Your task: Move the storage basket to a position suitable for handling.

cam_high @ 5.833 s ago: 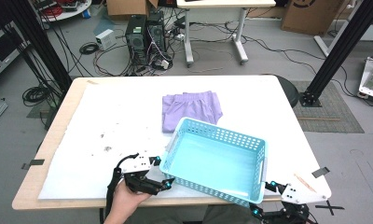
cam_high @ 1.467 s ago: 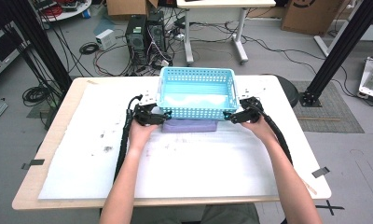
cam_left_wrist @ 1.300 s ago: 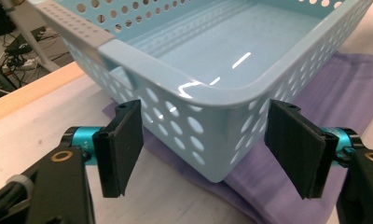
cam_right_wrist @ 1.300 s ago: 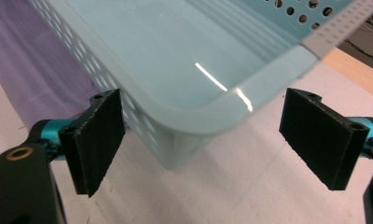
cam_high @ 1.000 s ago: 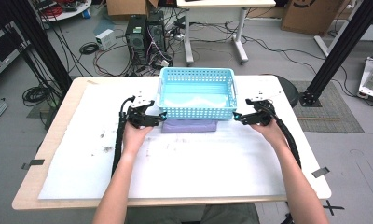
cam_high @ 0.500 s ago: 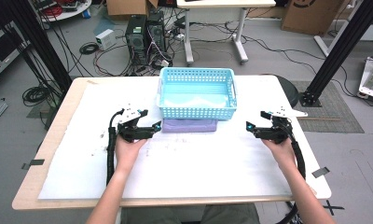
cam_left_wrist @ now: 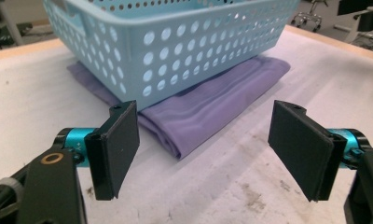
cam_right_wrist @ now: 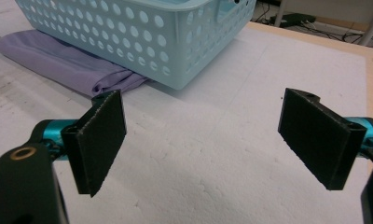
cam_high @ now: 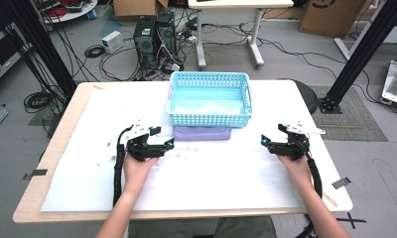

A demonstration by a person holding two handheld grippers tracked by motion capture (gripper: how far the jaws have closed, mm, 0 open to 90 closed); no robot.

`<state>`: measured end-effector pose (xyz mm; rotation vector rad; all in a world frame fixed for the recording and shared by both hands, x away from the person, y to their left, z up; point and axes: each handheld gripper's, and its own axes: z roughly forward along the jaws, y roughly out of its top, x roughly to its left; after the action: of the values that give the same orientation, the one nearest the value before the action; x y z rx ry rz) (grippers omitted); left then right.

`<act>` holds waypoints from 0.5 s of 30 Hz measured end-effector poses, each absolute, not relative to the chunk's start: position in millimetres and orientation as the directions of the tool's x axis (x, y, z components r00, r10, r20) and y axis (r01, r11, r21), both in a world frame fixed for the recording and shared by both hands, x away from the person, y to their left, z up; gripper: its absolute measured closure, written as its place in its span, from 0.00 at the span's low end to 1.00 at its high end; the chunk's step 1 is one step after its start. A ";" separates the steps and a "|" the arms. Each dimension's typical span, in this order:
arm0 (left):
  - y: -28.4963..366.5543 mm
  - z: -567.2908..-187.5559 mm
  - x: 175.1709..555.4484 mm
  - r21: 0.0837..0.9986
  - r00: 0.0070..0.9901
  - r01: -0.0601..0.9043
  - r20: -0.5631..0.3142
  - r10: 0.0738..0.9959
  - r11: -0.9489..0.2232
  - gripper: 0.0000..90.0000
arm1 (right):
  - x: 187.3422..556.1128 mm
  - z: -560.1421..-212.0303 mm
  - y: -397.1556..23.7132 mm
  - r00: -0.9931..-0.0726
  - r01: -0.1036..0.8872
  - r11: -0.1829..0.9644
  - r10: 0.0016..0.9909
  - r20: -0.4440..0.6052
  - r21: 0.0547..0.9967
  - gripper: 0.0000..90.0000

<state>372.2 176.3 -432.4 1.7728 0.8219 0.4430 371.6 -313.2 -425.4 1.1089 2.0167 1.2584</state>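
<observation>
Basket (cam_high: pixel 209 99) of light blue plastic sits on the far middle of the white table cover (cam_high: pixel 201 173), as the high view shows it, and it rests on top of a folded purple cloth (cam_high: pixel 202 133), of which a strip shows along the near side. The left gripper (cam_high: pixel 167 145) is low over the table, near the left corner of the cloth but apart from it. The right gripper (cam_high: pixel 264 141) is well apart from the basket, on the right side. Both hold nothing.

From the left gripper view, the two black jaws stand wide apart with nothing between them. Just beyond them lies the folded corner of the purple cloth (cam_left_wrist: pixel 208 112), and the basket (cam_left_wrist: pixel 175 42) presses on it from above. The inside of the basket I cannot see from here.

From the right gripper view, the jaws are also spread wide and empty, above bare white cover (cam_right_wrist: pixel 212 154). The basket (cam_right_wrist: pixel 142 32) is farther off to the left, with the cloth (cam_right_wrist: pixel 68 63) coming out from under it.

My judgement is that the placing of the basket is done: it stands upright and steady on the cloth, and both grippers are free of it. If the cloth must go somewhere else, that part is not yet begun, because the basket pins it.
</observation>
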 end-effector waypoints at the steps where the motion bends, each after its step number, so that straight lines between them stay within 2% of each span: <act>1: 176.2 -432.9 372.9 0.930 0.692 0.317 -0.093 0.716 -0.185 0.27 | 371.8 -425.9 -312.9 -0.536 0.371 0.234 0.844 0.002 0.899 0.17; 5: 172.5 -435.5 374.3 0.924 0.691 0.331 -0.099 0.716 -0.192 0.27 | 372.3 -427.3 -310.3 -0.542 0.370 0.238 0.841 0.001 0.898 0.17; 12: 170.8 -444.9 381.5 0.882 0.647 0.442 -0.189 0.739 -0.161 0.30 | 370.6 -426.6 -295.0 -0.564 0.367 0.231 0.826 0.018 0.901 0.18; 13: 171.3 -446.3 382.9 0.875 0.637 0.455 -0.192 0.747 -0.164 0.31 | 371.7 -426.8 -292.0 -0.568 0.364 0.236 0.823 0.014 0.901 0.19; 15: 171.5 -447.5 384.1 0.867 0.615 0.476 -0.205 0.761 -0.151 0.32 | 373.0 -426.8 -285.0 -0.578 0.381 0.233 0.815 0.034 0.895 0.29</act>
<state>384.1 171.5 -447.5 1.8007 1.0027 0.3439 373.0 -285.0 -426.8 1.0961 2.0673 1.3061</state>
